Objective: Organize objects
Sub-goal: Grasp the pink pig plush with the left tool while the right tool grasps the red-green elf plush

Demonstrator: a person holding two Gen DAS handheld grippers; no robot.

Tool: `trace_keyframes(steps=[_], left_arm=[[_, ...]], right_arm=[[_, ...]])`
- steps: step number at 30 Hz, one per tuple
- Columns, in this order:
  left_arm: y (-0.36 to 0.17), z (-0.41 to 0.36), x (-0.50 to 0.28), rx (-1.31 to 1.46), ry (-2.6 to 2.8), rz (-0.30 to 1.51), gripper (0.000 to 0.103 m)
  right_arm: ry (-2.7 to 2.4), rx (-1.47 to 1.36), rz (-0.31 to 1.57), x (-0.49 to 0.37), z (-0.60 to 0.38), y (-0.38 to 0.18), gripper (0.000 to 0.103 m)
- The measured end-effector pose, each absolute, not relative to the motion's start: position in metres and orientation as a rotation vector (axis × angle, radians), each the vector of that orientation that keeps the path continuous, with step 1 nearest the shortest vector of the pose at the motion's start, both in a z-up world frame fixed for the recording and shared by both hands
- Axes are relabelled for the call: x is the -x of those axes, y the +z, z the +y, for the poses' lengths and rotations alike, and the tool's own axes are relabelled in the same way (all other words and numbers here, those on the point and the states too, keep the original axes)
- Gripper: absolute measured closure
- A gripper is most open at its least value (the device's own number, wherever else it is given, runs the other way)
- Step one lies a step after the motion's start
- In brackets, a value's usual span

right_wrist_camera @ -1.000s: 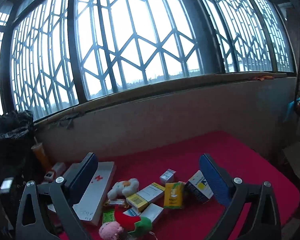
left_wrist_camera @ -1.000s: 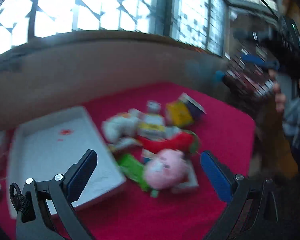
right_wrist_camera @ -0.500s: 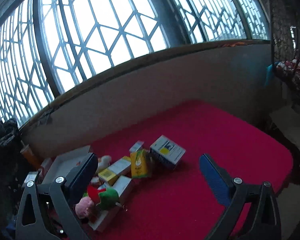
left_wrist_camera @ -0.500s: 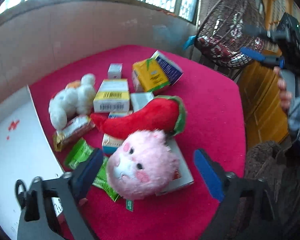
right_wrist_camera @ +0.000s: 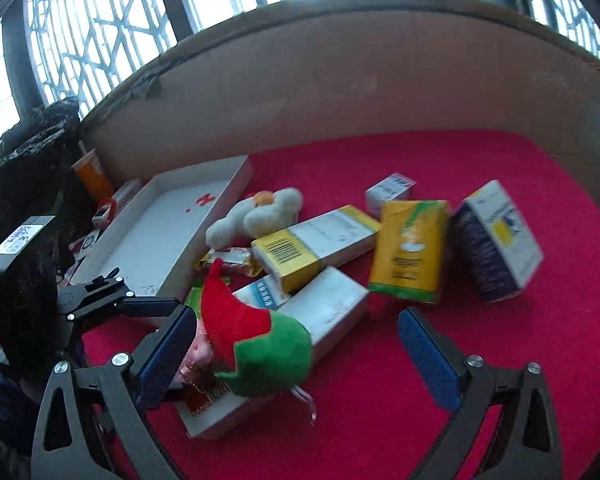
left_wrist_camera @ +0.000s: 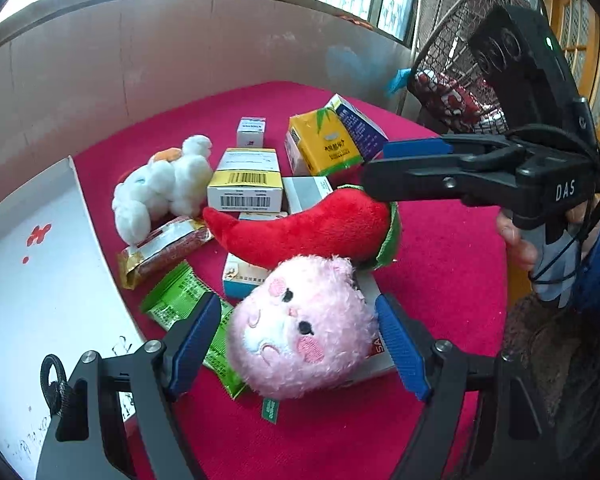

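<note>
A person's left gripper (left_wrist_camera: 300,344) straddles a pink plush pig head (left_wrist_camera: 300,326), its blue pads either side of the toy and closing in, the left pad visibly short of the fur, the right close against it; no squeeze shows yet. The pig lies between the jaws atop a flat white box (left_wrist_camera: 374,354) and a green sachet (left_wrist_camera: 188,306), so a grip at its soft sides looks the easiest way to lift it without dragging the packets beneath.

Just beyond the jaws, a red plush chilli (left_wrist_camera: 300,230) sprawls across more cartons. The right gripper (right_wrist_camera: 296,340) comes in over its green cap (right_wrist_camera: 276,356), jaws wide apart with nothing pinched; the cap sits toward the left pad, with bare red cloth (right_wrist_camera: 380,420) before the right one. That suggests each hand is taking one toy.

To the left of the left jaws waits a white tray (left_wrist_camera: 40,300), empty of goods, the likely destination. The yellow-banded box (left_wrist_camera: 246,180), yellow carton (left_wrist_camera: 324,146) and white plush (left_wrist_camera: 160,184) lie farther ahead, untouched.
</note>
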State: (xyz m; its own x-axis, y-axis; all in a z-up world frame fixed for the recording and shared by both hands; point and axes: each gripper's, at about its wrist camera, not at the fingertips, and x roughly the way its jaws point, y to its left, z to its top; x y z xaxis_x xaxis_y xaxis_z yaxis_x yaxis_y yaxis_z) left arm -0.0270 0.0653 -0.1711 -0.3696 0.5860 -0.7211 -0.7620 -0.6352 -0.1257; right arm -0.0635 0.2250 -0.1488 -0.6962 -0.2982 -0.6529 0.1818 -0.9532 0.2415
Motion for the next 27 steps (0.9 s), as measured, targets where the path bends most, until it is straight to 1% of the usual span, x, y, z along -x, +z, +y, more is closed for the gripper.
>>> trace_keyframes(steps=[4,10,12,15,17,20,24,25,26,27], left_arm=[[-0.172,0.064,0.029,0.97,2.038,0.266,0.024],[-0.185,0.063,0.031,1.014,2.009,0.27,0.025],[-0.186,0.064,0.034,1.023,2.004,0.274,0.027],[-0.181,0.064,0.035,1.002,2.012,0.259,0.028],[-0.182,0.064,0.034,1.009,2.005,0.235,0.028],[-0.189,0.068,0.032,1.029,2.006,0.275,0.029],[-0.188,0.071,0.034,1.023,1.999,0.272,0.03],[-0.188,0.072,0.036,1.034,1.996,0.27,0.032],[-0.187,0.072,0.038,1.043,1.997,0.262,0.035],[-0.187,0.071,0.038,1.047,2.001,0.255,0.036]], right_arm=[[-2.573,-1.036,-0.195,0.071,0.218,-0.151,0.005],[-2.443,-1.102,-0.085,0.087,0.211,-0.179,0.015],[-2.407,-1.132,-0.067,0.095,0.207,-0.183,0.023],[-2.392,-1.122,-0.043,0.097,0.202,-0.185,0.03],[-2.39,-1.112,-0.037,0.092,0.2,-0.186,0.031],[-2.406,-1.097,-0.022,0.088,0.197,-0.19,0.032],[-2.424,-1.092,0.022,0.086,0.194,-0.191,0.032],[-2.421,-1.101,0.027,0.086,0.194,-0.19,0.033],[-2.422,-1.107,0.043,0.086,0.193,-0.188,0.039],[-2.426,-1.103,0.057,0.085,0.193,-0.187,0.047]])
